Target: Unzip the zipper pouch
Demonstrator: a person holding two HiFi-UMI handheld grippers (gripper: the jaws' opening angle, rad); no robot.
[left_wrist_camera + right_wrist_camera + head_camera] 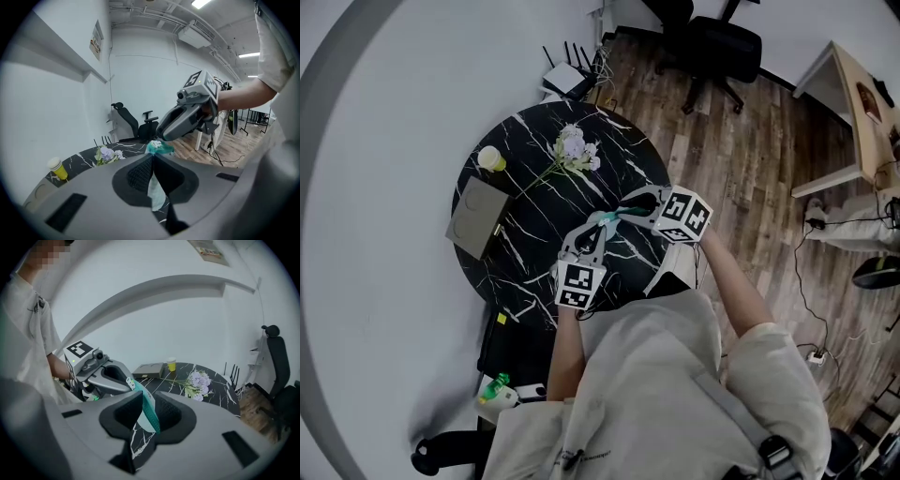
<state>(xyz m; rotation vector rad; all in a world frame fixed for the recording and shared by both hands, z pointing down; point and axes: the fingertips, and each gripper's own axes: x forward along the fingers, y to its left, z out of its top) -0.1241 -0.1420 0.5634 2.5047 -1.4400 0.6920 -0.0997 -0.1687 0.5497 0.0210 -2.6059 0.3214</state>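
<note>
Over the table (530,141), left gripper (153,157) pinching pouch (156,190), right gripper (149,395) parted around it

A round black marble table (530,131) veined in white stands on a wood-plank floor (741,159), and a spray of pale purple and white flowers (574,150) lies on its far half. In the head view a yellow cup (491,159) stands upright to the left of the flowers, near the rim. A flat grey box (478,217) lies left of the flowers and nearer the person, at the table's edge, with the flowers' stem pointing toward it.
</note>
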